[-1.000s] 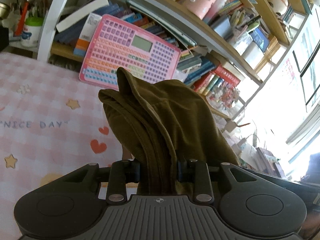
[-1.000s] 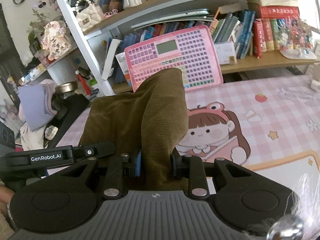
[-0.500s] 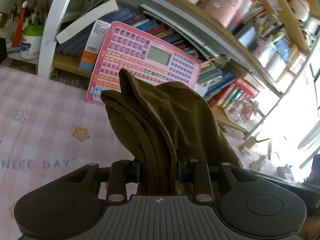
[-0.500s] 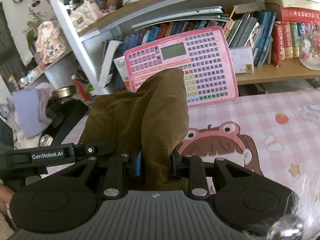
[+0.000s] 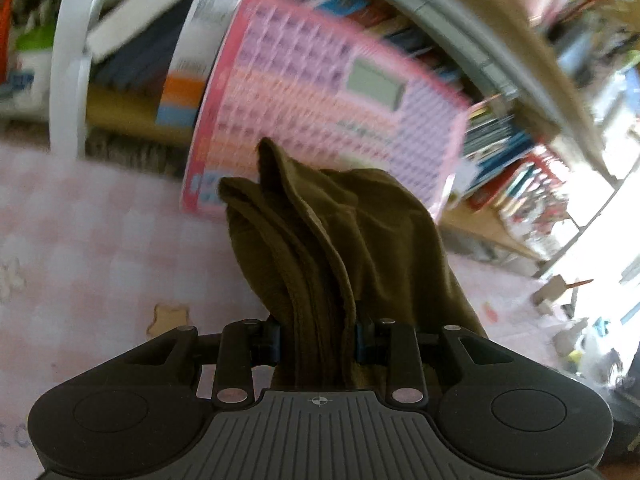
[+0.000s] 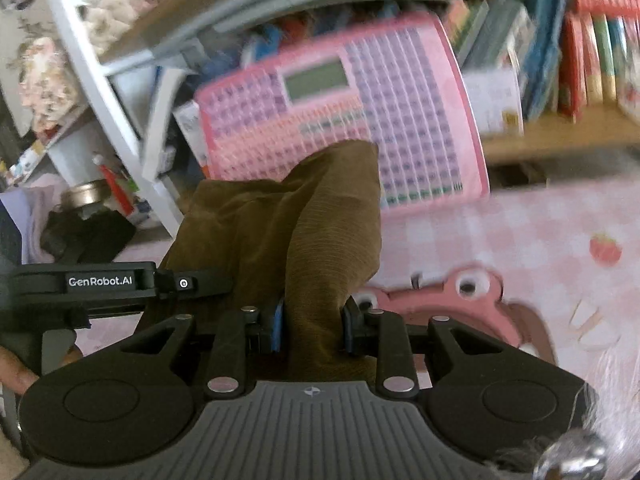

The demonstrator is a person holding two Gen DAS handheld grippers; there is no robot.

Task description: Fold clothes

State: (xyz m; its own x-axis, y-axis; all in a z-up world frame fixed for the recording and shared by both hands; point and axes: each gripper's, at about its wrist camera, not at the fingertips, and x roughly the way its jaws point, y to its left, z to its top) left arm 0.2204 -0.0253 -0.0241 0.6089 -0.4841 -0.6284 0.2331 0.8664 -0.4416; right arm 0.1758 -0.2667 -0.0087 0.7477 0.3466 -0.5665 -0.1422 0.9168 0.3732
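Both views have closed in on the pink toy keyboard [image 5: 320, 120] leaning at the bookshelf [image 6: 560, 136], its image now blurred; judgement: the fold is being carried across the pink table mat [image 5: 100, 240]. Count: one olive-brown garment [image 5: 340, 240], raised above the mat; two grippers, left gripper [image 5: 318, 344] and right gripper [image 6: 312, 324], each clamped on a bunched edge.
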